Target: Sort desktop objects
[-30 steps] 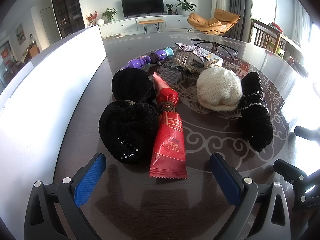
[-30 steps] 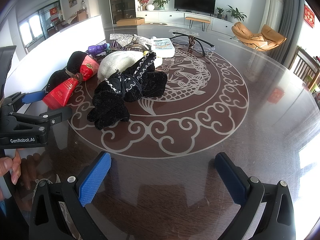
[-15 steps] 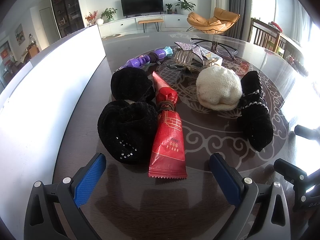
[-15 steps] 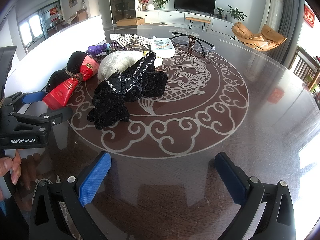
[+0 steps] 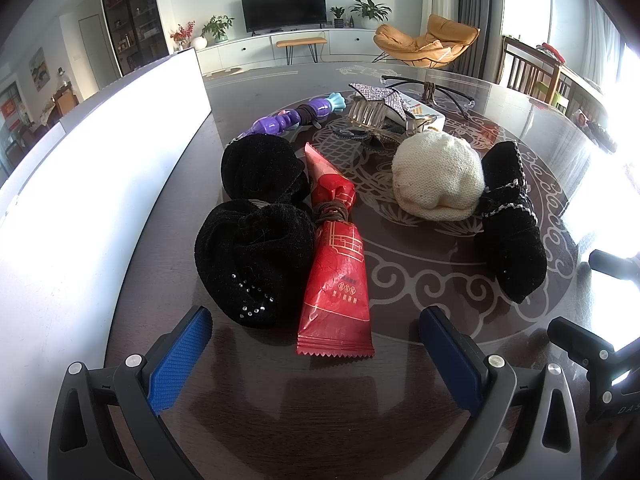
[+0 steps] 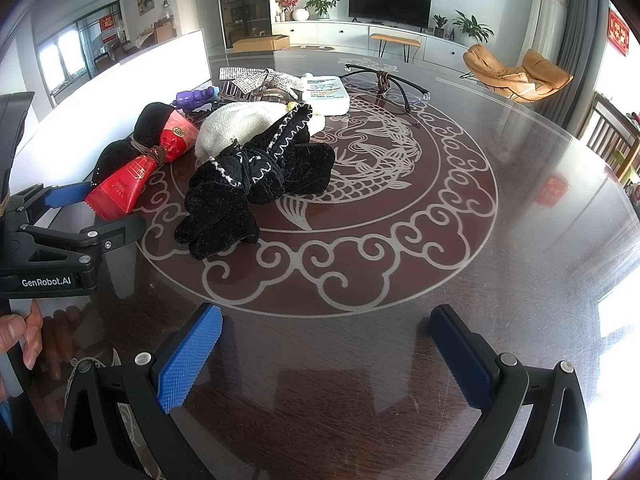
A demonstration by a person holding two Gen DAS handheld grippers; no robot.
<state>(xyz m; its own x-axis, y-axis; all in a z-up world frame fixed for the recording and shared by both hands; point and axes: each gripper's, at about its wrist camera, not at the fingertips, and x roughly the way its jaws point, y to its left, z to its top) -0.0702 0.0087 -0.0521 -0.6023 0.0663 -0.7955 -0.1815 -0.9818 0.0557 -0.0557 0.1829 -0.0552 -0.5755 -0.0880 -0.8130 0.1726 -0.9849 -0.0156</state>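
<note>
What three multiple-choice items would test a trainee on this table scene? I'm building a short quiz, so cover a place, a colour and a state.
1. Where does the red packet lie?
A. Between the two gripper tips, just ahead of them
B. On the eyeglasses
C. Under the cream knit bundle

2. What colour is the knit bundle beside the trimmed black bundle?
A. Purple
B. Cream
C. Red

3. What state is the left gripper in?
A. Shut on the packet
C. Shut on a black bundle
B. Open, holding nothing

Answers:
1 A, the packet's serrated end sits in the gap ahead of the blue pads.
2 B, it is off-white wool.
3 B, the pads stand wide apart over bare table.
</note>
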